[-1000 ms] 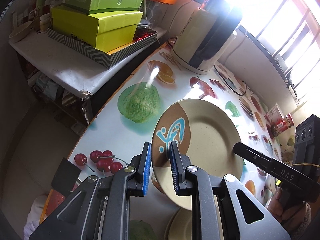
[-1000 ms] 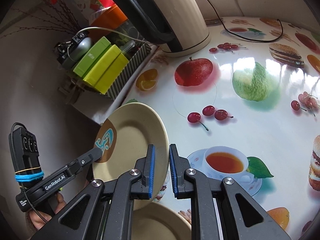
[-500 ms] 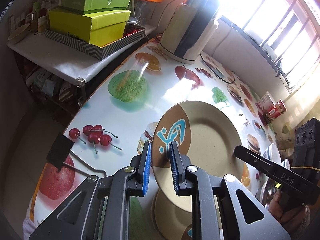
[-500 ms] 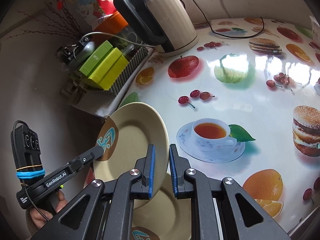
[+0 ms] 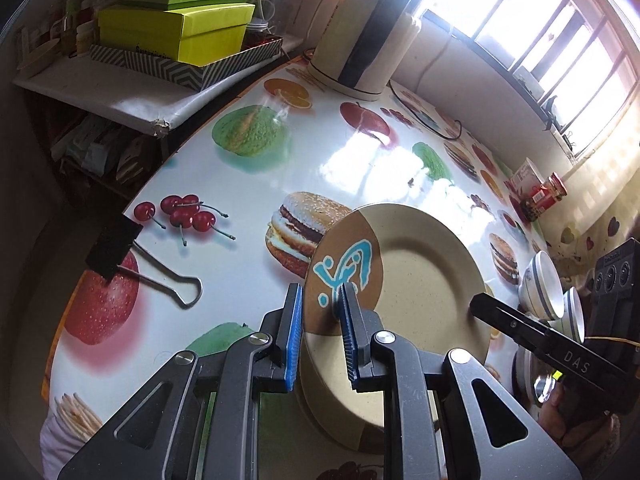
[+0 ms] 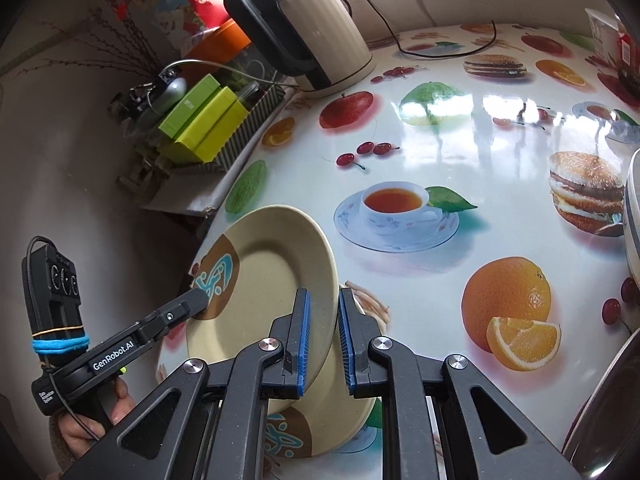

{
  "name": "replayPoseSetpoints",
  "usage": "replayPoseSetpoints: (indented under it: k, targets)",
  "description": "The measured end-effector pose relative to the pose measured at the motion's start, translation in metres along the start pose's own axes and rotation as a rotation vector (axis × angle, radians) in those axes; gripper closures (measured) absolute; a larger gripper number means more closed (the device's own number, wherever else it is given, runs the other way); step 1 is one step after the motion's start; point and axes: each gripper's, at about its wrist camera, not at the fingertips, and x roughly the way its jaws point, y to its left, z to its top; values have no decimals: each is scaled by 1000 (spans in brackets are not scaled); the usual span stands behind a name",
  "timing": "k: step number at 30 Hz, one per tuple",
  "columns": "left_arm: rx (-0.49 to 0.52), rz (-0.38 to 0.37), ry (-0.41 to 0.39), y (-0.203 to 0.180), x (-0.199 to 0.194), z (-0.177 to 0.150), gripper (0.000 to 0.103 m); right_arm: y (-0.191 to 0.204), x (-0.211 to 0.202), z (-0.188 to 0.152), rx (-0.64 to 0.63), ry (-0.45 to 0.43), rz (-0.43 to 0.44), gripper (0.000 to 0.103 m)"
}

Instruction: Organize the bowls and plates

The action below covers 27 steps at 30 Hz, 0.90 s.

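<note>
A beige plate (image 5: 420,276) with a brown patch and blue mark is held tilted above the table by both grippers. My left gripper (image 5: 320,320) is shut on its brown-patch rim. My right gripper (image 6: 323,328) is shut on the opposite rim of the plate (image 6: 272,280). Directly below lies a second matching plate (image 6: 344,408) flat on the table, also seen in the left wrist view (image 5: 340,412). White bowls with blue rims (image 5: 548,280) stand at the right in the left wrist view.
The table (image 6: 460,152) has a glossy fruit-and-burger print cloth. An electric kettle (image 6: 320,36) stands at the far edge. Green boxes (image 5: 176,32) sit on a side shelf. A black binder clip (image 5: 120,248) grips the table's edge. A metal bowl (image 6: 600,412) is at the right.
Both grippers have carried the plate back and downward toward the near side of the table, so it now hangs just over the second plate.
</note>
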Motion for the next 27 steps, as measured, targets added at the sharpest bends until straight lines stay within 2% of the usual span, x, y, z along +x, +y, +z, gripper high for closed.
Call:
replayPoseSetpoints:
  k: [9,27]
  targets:
    - [11,-1,19,-1,3,-15,84,-7,-5,-22,19,-1,-10,88]
    - [30,11,26,-2,4,-26,84,-8,-9,-42,19,-14,-39,89]
